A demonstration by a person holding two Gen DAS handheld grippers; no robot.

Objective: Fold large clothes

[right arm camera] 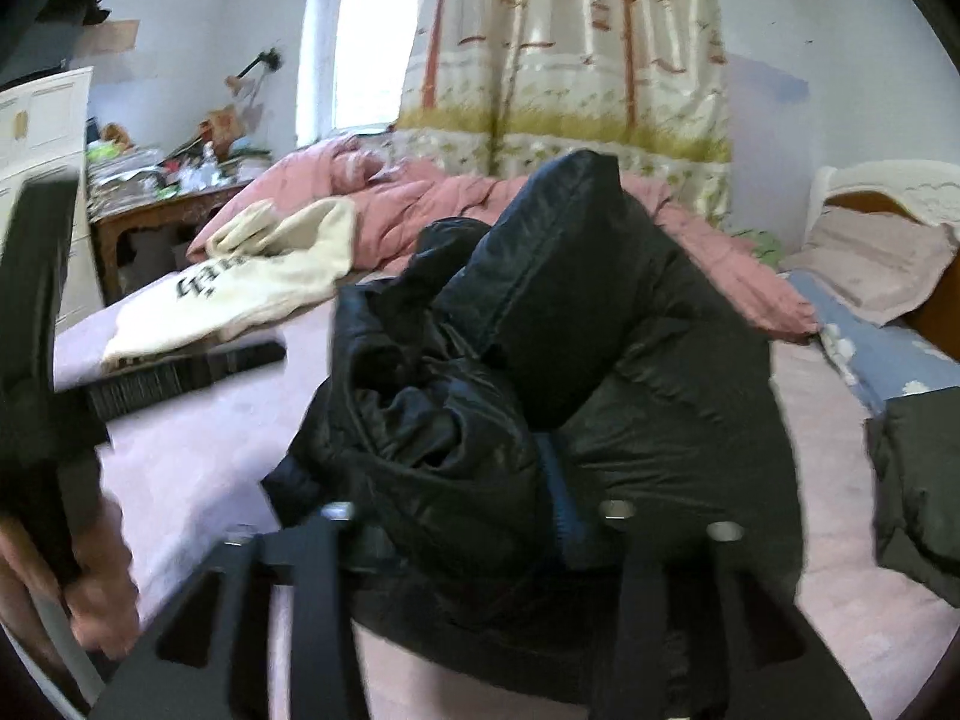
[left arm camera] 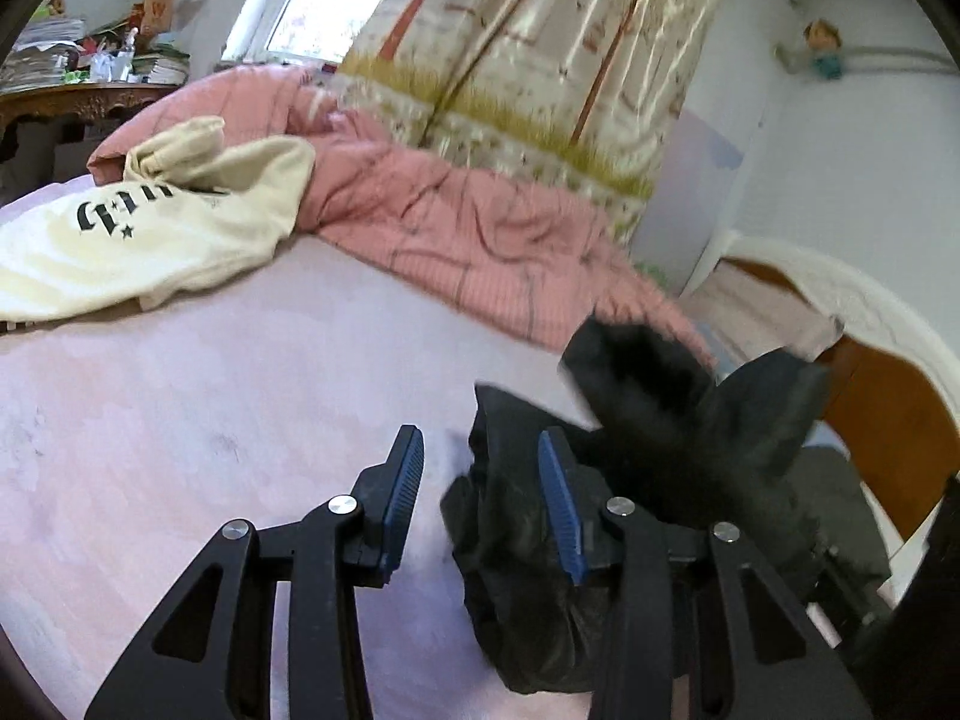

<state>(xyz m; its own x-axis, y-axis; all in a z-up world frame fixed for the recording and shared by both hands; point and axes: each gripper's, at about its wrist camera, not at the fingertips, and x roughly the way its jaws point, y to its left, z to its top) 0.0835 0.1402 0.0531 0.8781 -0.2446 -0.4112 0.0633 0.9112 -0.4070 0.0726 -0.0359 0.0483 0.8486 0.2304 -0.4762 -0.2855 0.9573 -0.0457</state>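
Left tool (left arm camera: 480, 498): jaws spread wide, blue ribbed pads (left arm camera: 403, 495) facing each other, nothing pinched between them. Right tool (right arm camera: 456, 516): fingers mostly buried under bunched black cloth, only one blue pad (right arm camera: 561, 501) showing; open or closed impossible to tell. Bare hand (right arm camera: 90, 594) at left edge of right wrist view, gripping a black handle.

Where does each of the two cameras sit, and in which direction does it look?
Left wrist: on the left claw, looking across the pale pink bed sheet toward the tree-print curtain; its open fingers show, beside the puffy black jacket.
Right wrist: on the right claw, facing the same curtain; the jacket bunches between its fingers, and a hand shows at left.
Both share the cream printed sweatshirt and the rumpled pink quilt.
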